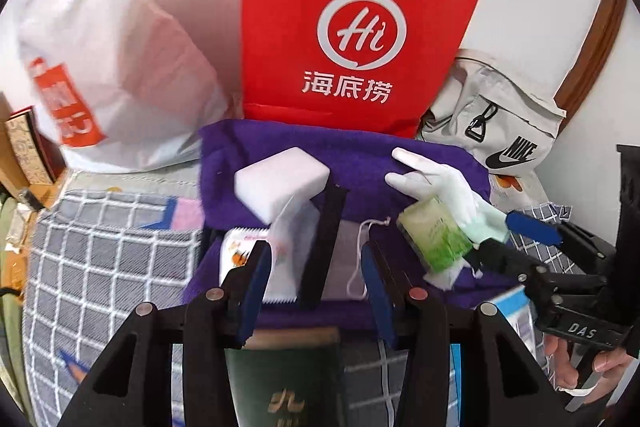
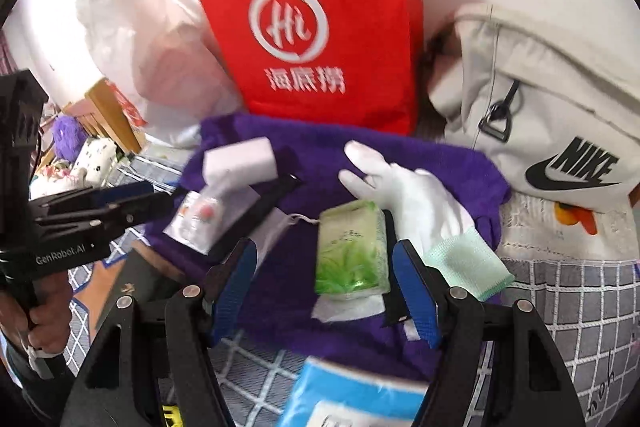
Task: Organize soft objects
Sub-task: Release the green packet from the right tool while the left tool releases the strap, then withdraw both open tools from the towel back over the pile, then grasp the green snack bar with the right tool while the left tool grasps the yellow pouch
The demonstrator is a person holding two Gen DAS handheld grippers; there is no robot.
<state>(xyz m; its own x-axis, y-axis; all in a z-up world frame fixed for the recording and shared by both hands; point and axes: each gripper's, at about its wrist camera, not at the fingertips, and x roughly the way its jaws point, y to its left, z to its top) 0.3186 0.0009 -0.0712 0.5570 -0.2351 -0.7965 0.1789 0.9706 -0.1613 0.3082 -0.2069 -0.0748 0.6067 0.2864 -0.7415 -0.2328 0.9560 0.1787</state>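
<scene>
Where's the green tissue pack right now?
The green tissue pack lies on the purple towel, centre of the right wrist view, between the open jaws of the right hand-held gripper, beside the white glove.

White glove, tissue pack on purple cloth

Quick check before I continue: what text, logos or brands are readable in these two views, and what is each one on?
"Hi" over "海底捞": red bag.
"NIKE" with swoosh: beige bag.
"DAS": right claw, on its body.
"GenRobot.AI": left claw, on its body.
Gold character: dark green booklet, rest cut off.
Orange label: white plastic bag, blurred.
Green tissue pack, blue pack: print unreadable.
</scene>
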